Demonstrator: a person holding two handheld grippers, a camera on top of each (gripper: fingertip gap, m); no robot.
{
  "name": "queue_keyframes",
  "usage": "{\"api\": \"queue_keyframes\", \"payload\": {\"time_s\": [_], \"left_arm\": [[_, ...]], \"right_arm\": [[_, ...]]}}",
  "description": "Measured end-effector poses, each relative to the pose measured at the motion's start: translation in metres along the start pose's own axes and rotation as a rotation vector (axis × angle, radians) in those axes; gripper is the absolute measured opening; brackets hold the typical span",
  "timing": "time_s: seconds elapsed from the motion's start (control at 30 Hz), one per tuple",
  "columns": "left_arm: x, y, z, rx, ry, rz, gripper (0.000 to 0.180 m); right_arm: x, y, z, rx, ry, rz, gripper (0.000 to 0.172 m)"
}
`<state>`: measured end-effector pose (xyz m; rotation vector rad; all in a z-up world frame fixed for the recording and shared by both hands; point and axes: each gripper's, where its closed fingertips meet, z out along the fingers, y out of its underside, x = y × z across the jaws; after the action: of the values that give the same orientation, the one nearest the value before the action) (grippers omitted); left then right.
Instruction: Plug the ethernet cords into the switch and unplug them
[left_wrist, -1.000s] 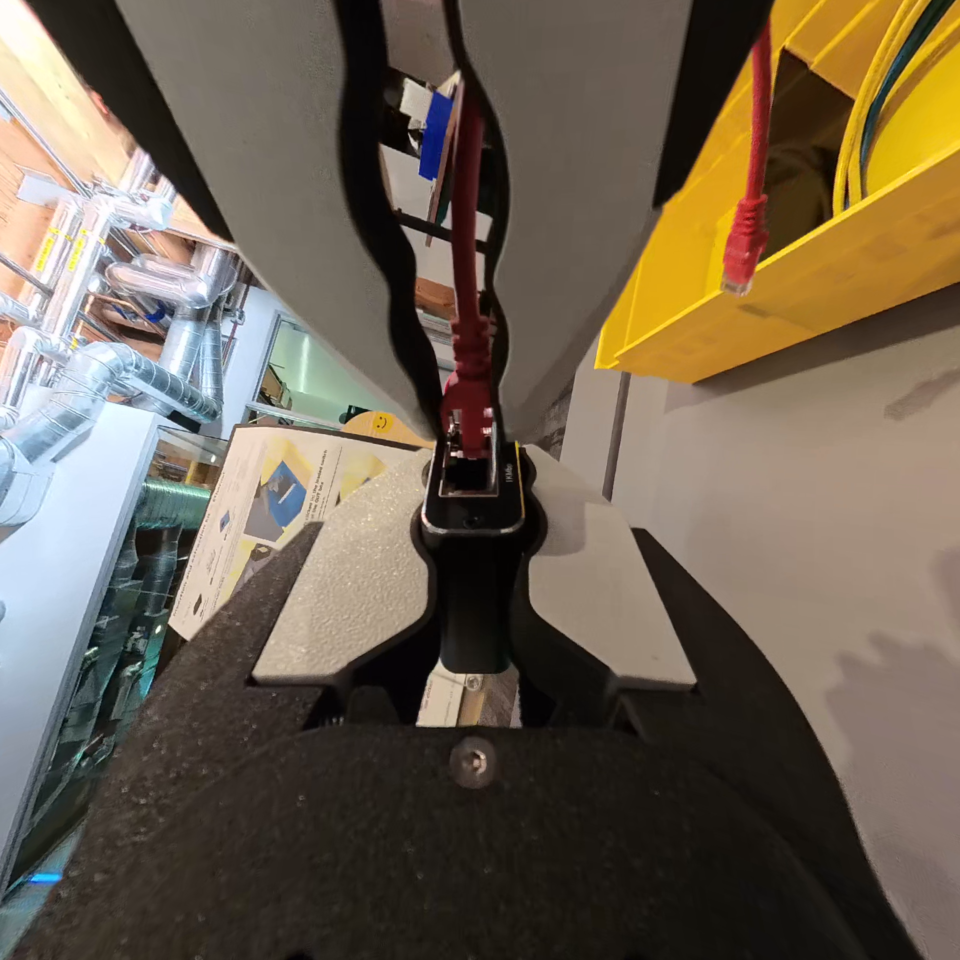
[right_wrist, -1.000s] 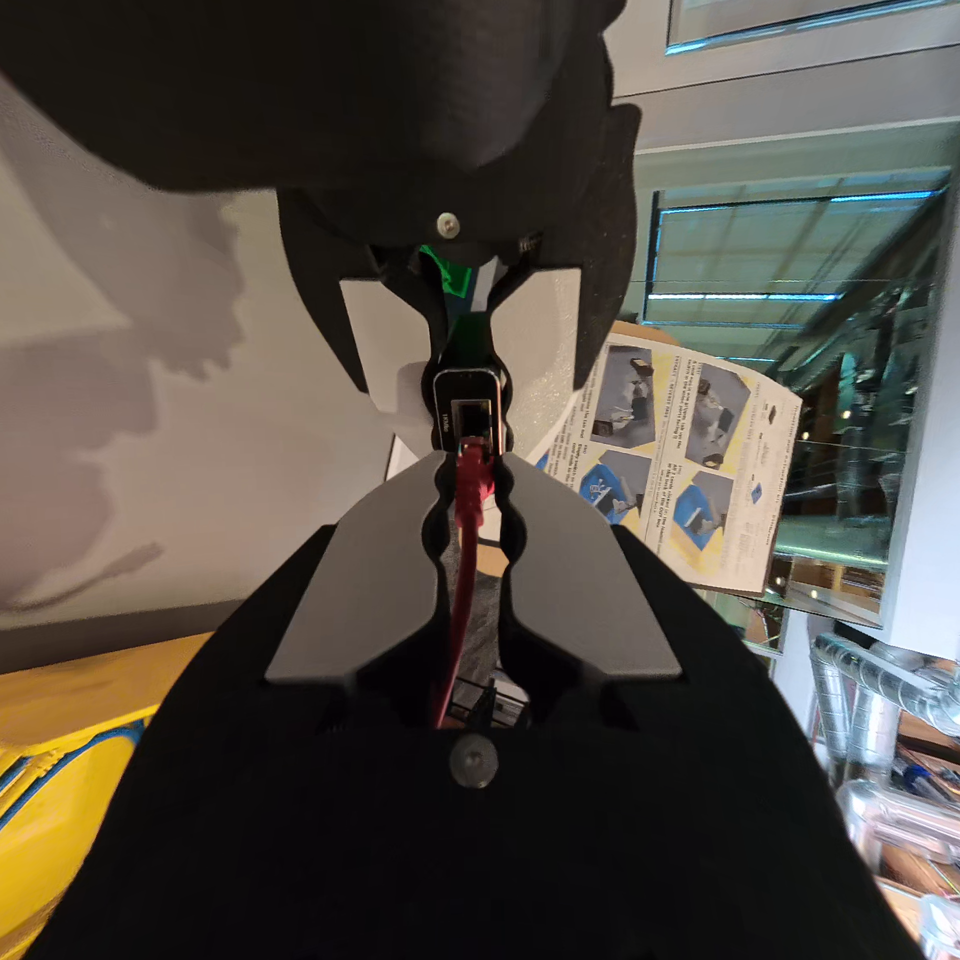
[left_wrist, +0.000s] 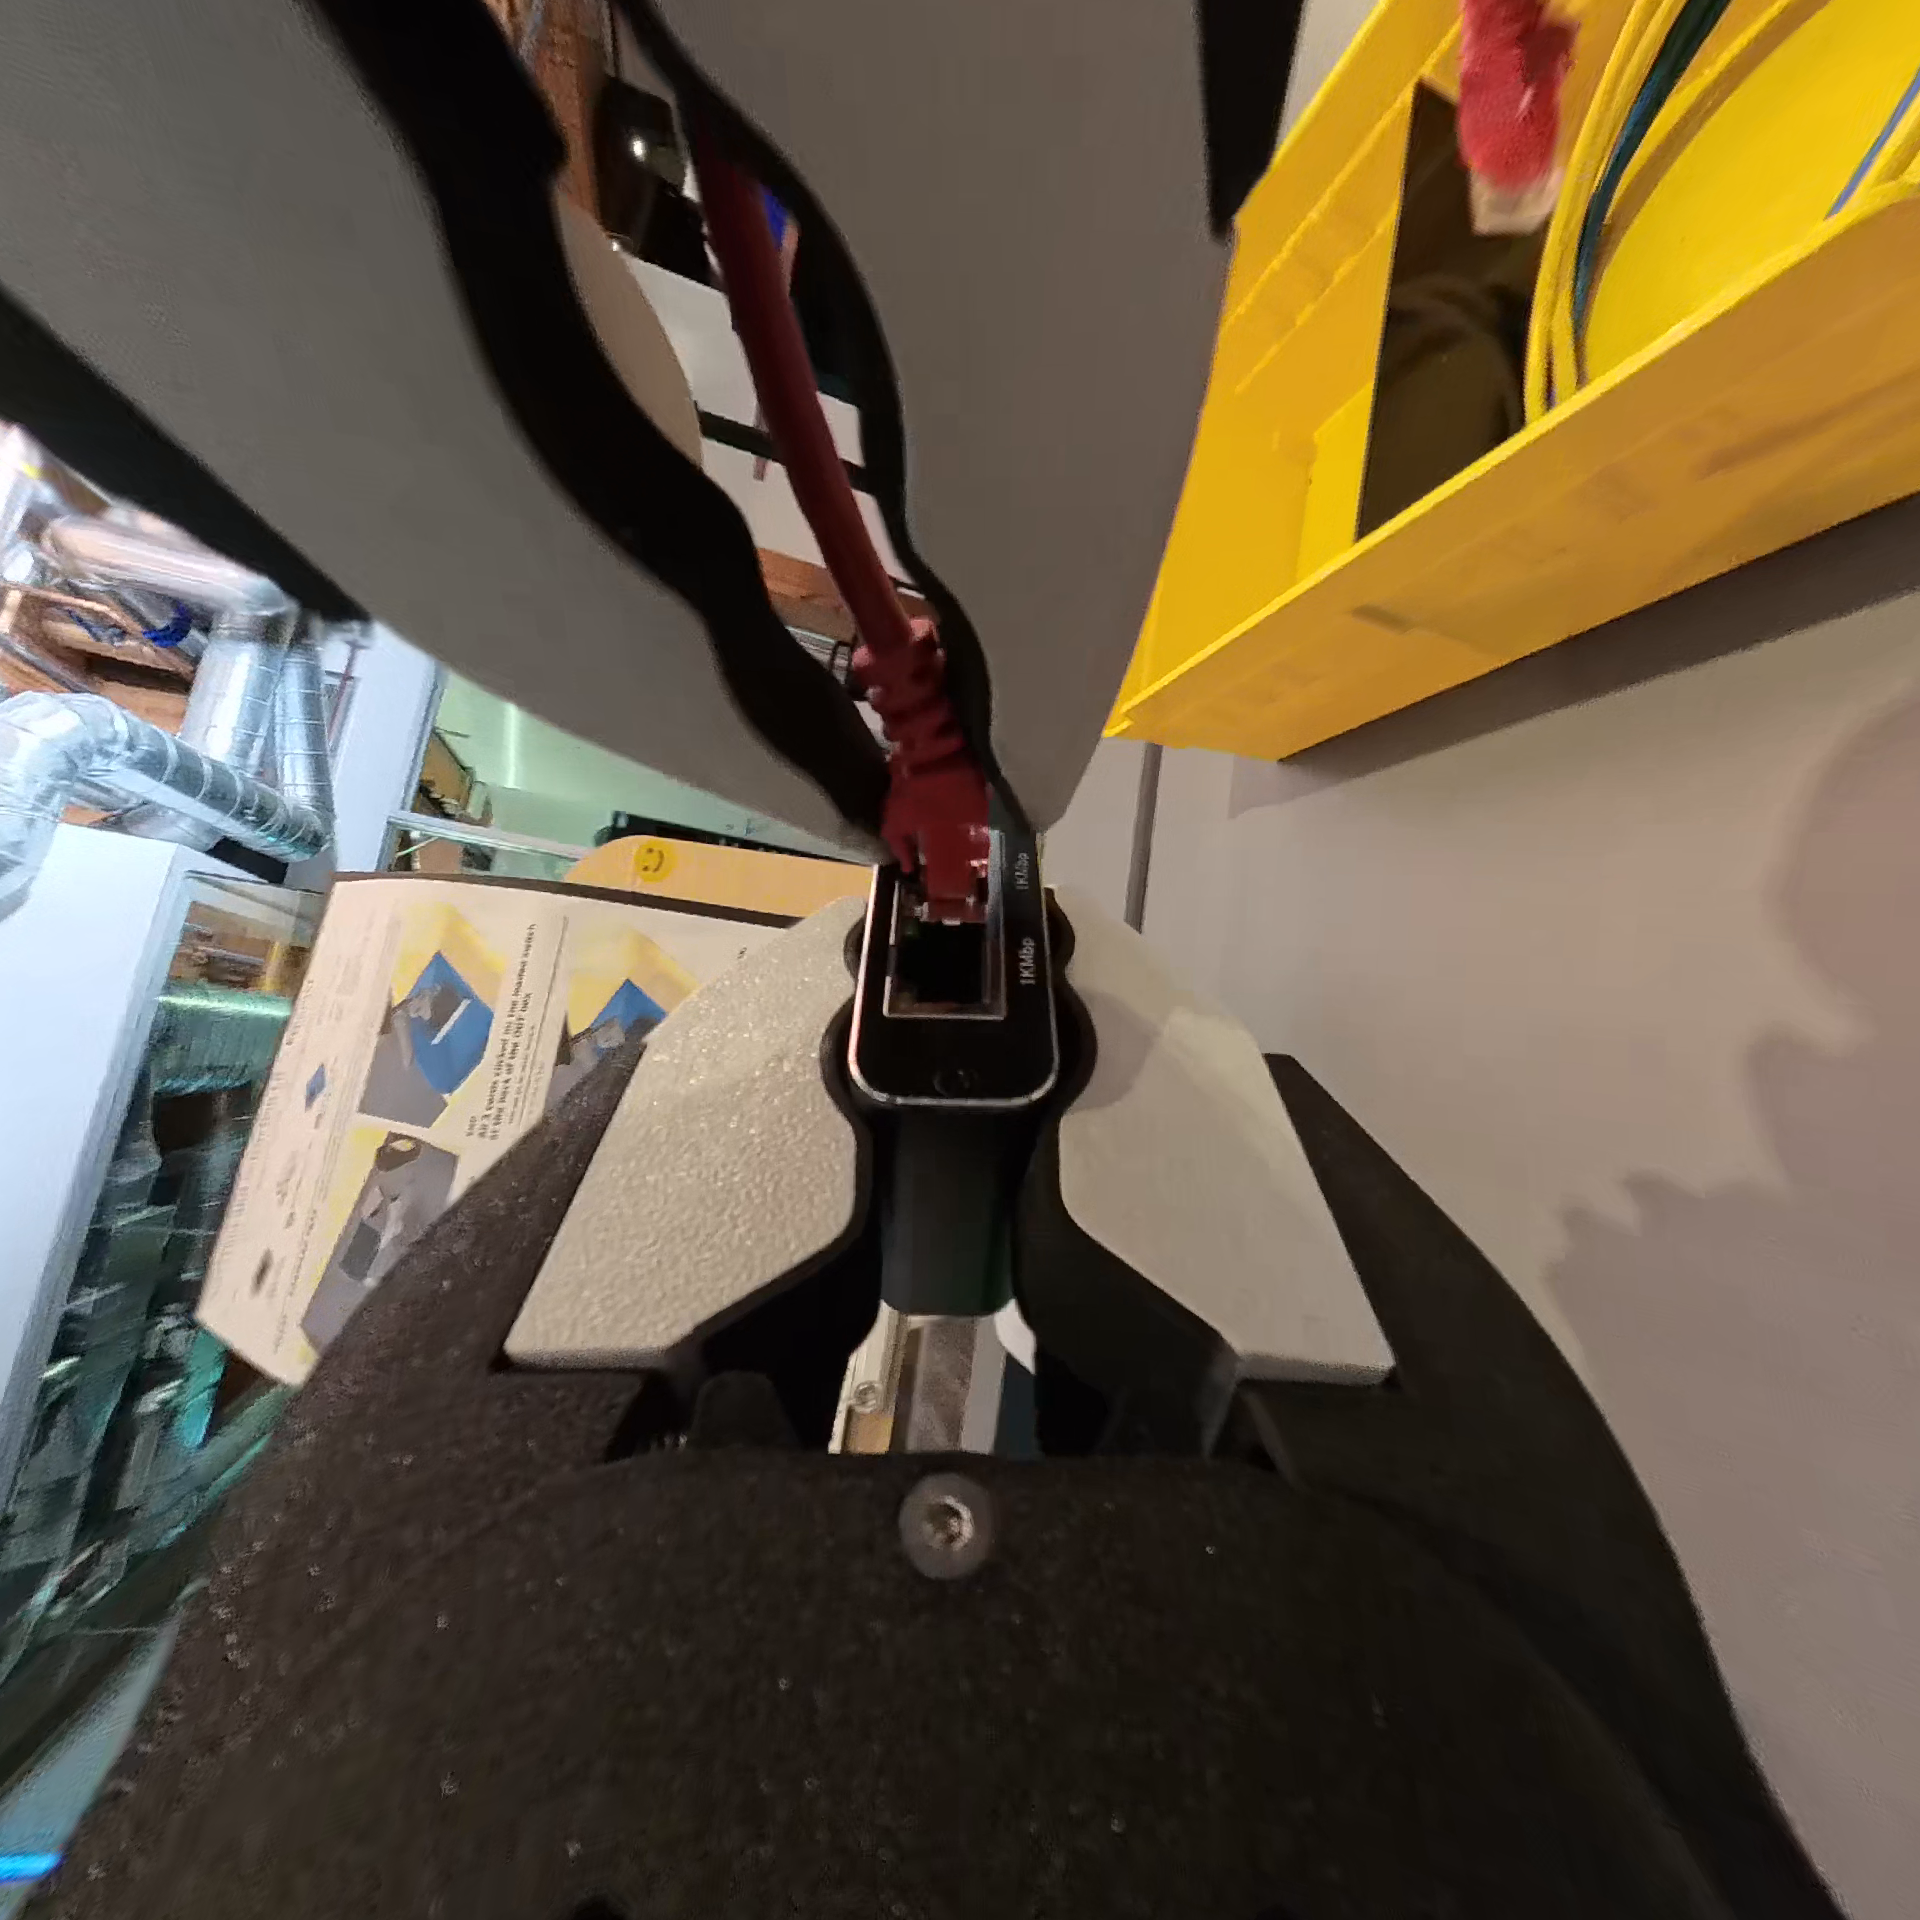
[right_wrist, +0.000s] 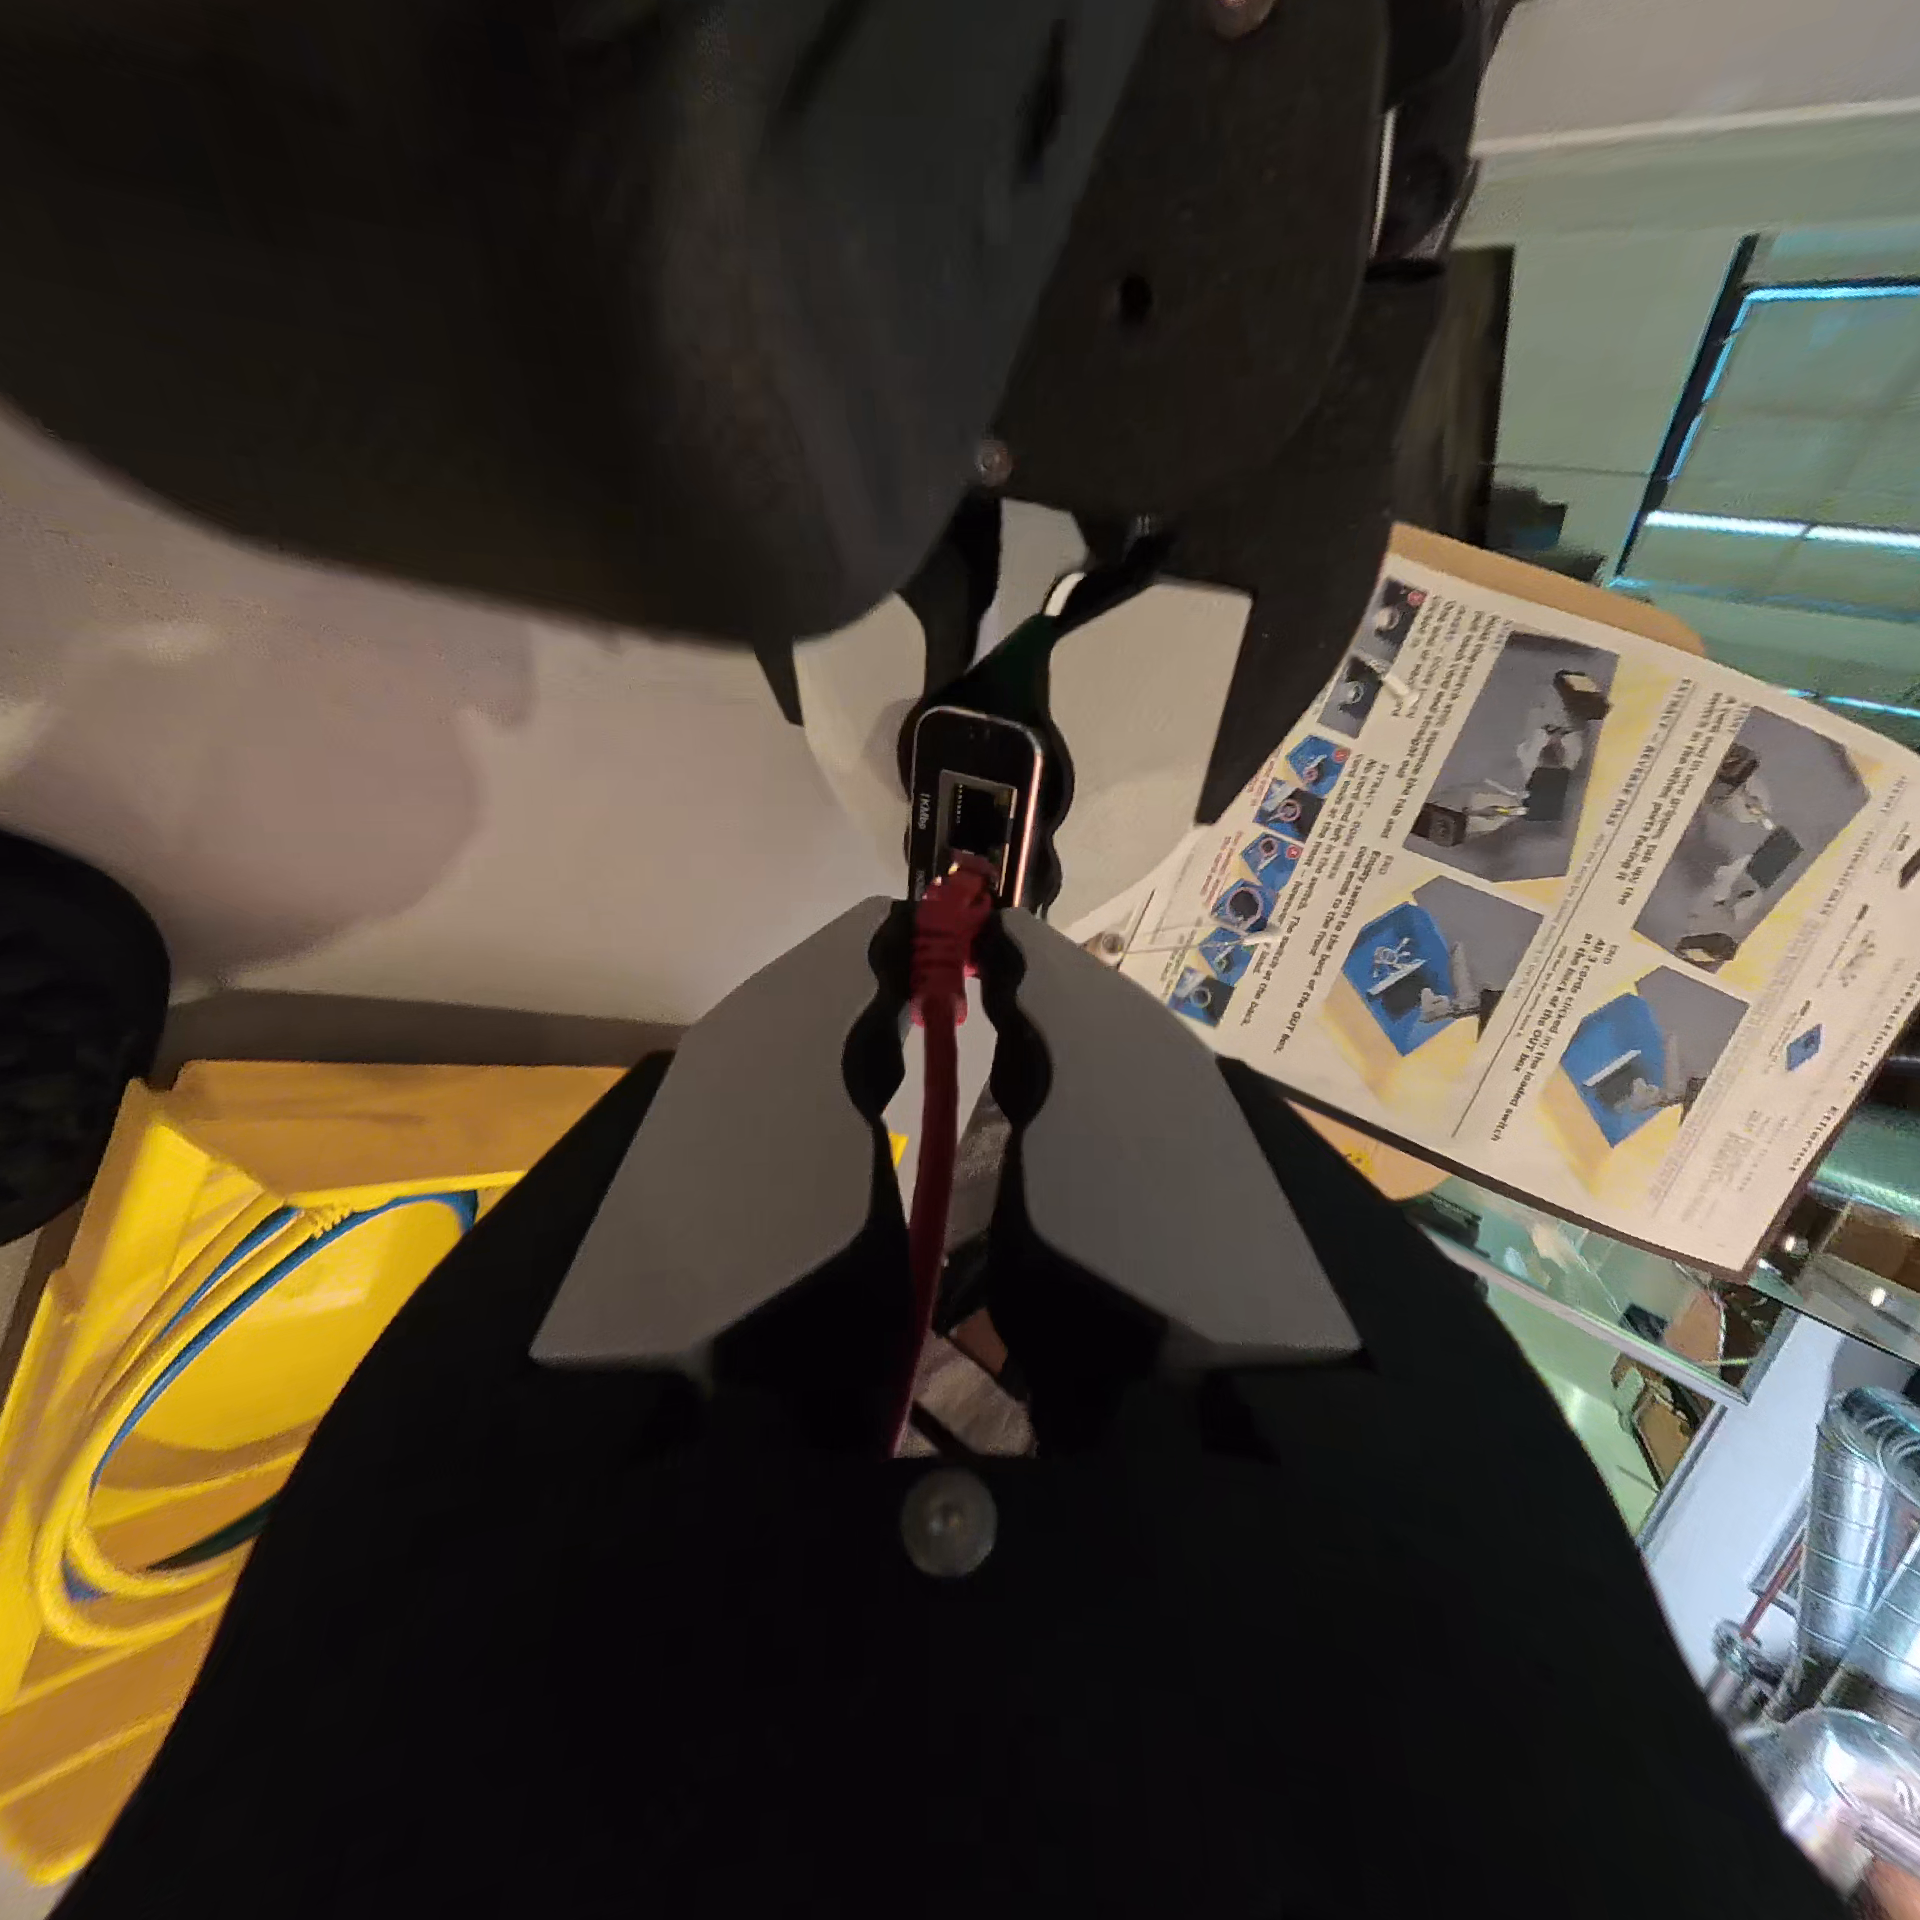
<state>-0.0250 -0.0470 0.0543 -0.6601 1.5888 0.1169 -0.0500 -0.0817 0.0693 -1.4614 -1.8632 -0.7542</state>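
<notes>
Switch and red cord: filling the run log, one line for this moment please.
left gripper: grips switch | right gripper: grips red cord plug | plug at port mouth, not seated

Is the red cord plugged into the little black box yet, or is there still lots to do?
Nearly in. The left gripper jaws clamp the black switch. The right gripper jaws pinch the red cord, with its plug tip at the port's edge, not fully seated. Left: pushing it in, then unplugging. Another red plug hangs over the yellow bin.
</notes>
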Motion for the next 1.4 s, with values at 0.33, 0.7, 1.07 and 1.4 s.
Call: {"api": "queue_keyframes", "payload": {"time_s": [0.33, 0.7, 1.07, 1.4], "left_arm": [[-0.001, -0.010, -0.008, 0.135, 0.088, -0.164, 0.044], [0.011, -0.031, -0.021, 0.337, 0.181, -0.168, 0.037], [-0.010, -0.015, -0.008, 0.134, -0.079, -0.013, 0.034], [-0.023, -0.009, -0.013, 0.057, -0.102, -0.073, 0.026]], "right_arm": [[0.010, -0.001, -0.008, -0.075, 0.296, -0.209, 0.013], [-0.001, -0.002, -0.013, -0.011, 0.209, -0.038, 0.013], [0.009, 0.008, -0.007, -0.023, 0.145, 0.183, 0.013], [0.024, 0.002, -0.011, -0.011, 0.385, 0.061, 0.013]]}}
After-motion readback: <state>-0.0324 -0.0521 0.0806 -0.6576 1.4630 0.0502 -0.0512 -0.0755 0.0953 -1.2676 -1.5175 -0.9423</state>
